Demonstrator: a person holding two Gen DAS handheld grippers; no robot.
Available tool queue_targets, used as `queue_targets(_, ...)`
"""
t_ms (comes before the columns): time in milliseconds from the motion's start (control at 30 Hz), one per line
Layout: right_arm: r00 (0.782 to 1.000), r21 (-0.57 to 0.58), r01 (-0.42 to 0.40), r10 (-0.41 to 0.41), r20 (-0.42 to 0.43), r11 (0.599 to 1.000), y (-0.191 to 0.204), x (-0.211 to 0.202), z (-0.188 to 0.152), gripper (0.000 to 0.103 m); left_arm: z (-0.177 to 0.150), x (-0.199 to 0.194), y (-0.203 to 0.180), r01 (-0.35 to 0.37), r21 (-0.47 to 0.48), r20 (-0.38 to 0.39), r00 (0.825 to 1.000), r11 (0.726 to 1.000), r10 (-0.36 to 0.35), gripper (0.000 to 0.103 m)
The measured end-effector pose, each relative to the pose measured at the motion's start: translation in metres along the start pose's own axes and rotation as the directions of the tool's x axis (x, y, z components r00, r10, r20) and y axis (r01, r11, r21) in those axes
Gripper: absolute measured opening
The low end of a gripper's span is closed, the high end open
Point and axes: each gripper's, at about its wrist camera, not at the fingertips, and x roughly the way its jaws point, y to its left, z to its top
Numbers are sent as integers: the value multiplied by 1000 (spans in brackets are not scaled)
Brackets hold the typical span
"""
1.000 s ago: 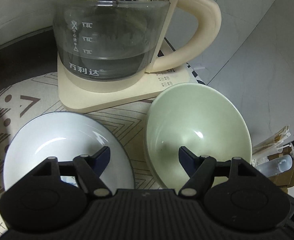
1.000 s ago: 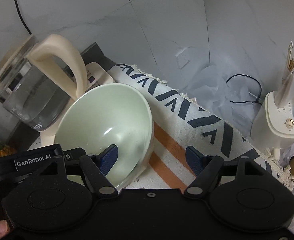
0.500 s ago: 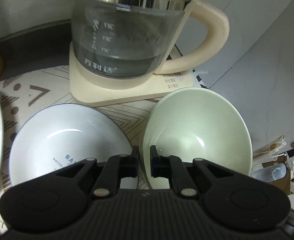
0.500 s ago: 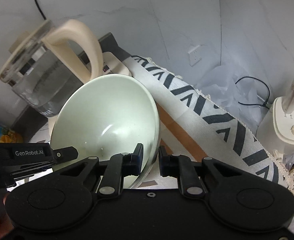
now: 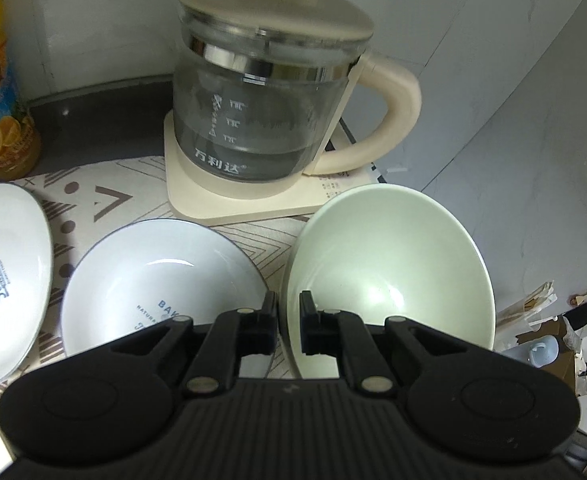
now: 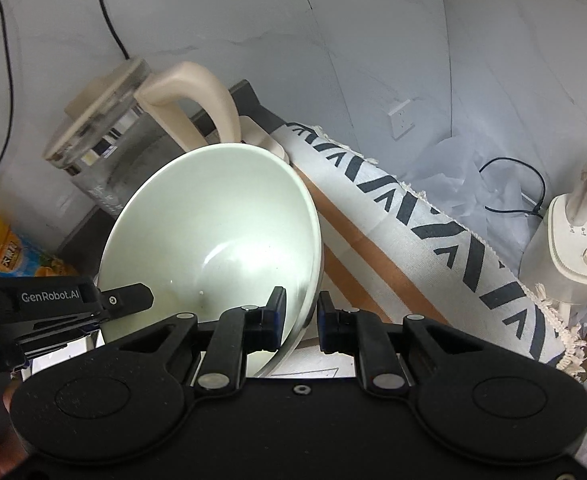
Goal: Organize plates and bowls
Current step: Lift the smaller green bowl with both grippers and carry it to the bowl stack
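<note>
Bowl, pale green (image 5: 389,276), glazed ceramic: we judge it stiff, slick, breakable; take at rim, as now. Sits at 3 o'clock of white bowl (image 5: 153,280), 5 o'clock of glass kettle (image 5: 269,100). Left gripper (image 5: 289,312) pinches its near rim; right gripper (image 6: 301,312) pinches opposite rim. Contents: green bowl empty, both white bowls empty (second (image 5: 5,280) at 9 o'clock), kettle holds some water.
</note>
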Motion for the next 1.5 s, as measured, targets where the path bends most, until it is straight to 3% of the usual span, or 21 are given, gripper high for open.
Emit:
queue_targets(667,996,-26,-81,82,39,996,10,-58,-25,16,-30,-71,6,-13,-20,66,998,1000,14,9)
queue_targets(1500,985,-202,-158,167,29,966,35,-99,-68,17,-92,-132,43,-57,-128,107,992,990,71,9)
